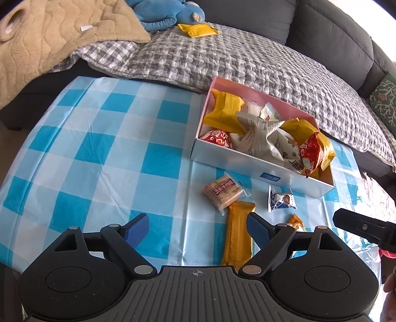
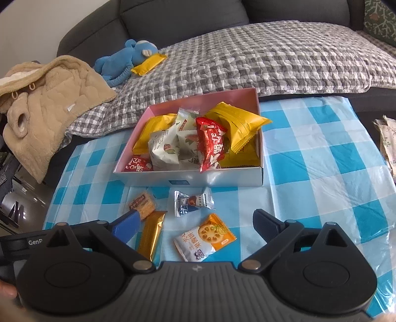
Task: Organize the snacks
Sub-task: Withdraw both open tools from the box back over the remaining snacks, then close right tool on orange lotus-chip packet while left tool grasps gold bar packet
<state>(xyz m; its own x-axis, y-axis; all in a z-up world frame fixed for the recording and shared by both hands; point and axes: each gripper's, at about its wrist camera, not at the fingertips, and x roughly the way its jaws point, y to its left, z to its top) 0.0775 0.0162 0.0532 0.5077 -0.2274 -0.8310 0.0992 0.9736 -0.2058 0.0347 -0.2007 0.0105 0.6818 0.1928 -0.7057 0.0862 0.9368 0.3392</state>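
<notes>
Below, both tools hang over a checked cloth with jaws spread wide and nothing between the pads. Left gripper: its blue fingers stand well apart; the gold bar lies just inside the finger at 3 o'clock, not clamped. Right gripper: fingers likewise apart, with the orange biscuit pack lying on the cloth between them, untouched.

Loose snacks, seen from the right wrist: the gold bar at 9 o'clock of the biscuit pack; a brown cracker at 12 o'clock of the bar, touching its end; a silver truffle at 12 o'clock of the biscuit pack, apart from it.

Beyond these, at 12 o'clock, sits the box, pink inside and pale outside, heaped with yellow, white and red packs; one red pack stands tilted over the near wall.

Further out, a grey sofa with a checked quilt bears a blue toy, a yellow pack touching it, and a tan garment at 9 o'clock.
</notes>
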